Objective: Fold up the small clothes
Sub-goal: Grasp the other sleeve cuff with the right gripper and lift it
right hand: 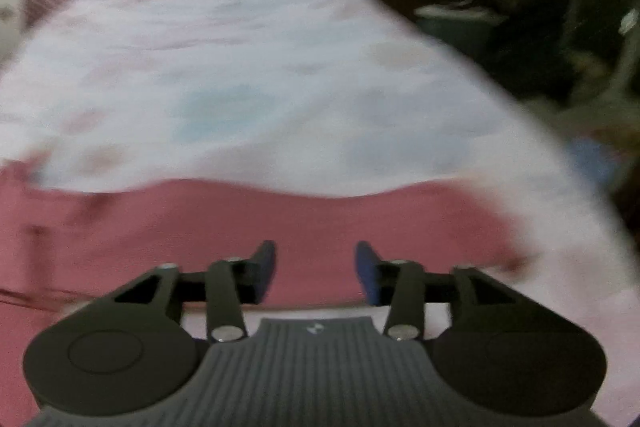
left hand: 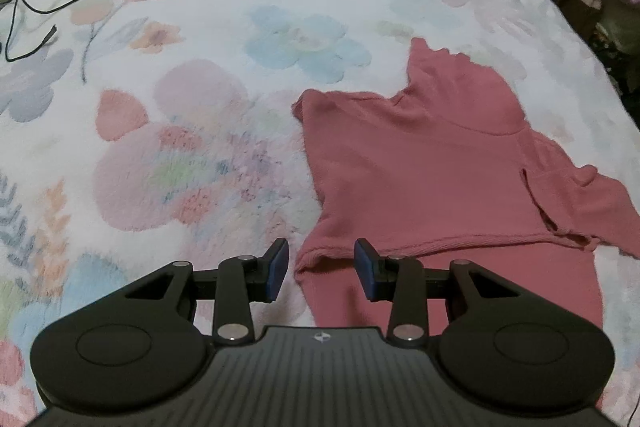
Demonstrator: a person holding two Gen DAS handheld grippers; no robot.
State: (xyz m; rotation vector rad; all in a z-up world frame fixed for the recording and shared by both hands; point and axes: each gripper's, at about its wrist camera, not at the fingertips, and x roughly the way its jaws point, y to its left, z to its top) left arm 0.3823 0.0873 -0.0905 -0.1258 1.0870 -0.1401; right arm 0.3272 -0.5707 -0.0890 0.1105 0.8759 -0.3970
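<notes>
Pink ribbed-knit small top (left hand: 440, 163) lies partly folded on fuzzy floral blanket (left hand: 192, 131) on bed. Left tongs (left hand: 321, 273) apart over its wavy hem corner. Right tongs (right hand: 316, 273) apart, empty; view blurred.

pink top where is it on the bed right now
In the left wrist view the pink top lies spread on the floral blanket, right of centre, its near hem corner between the open left gripper fingers.

Pink knit top (left hand: 432, 163), fleecy floral blanket (left hand: 192, 75)
</notes>
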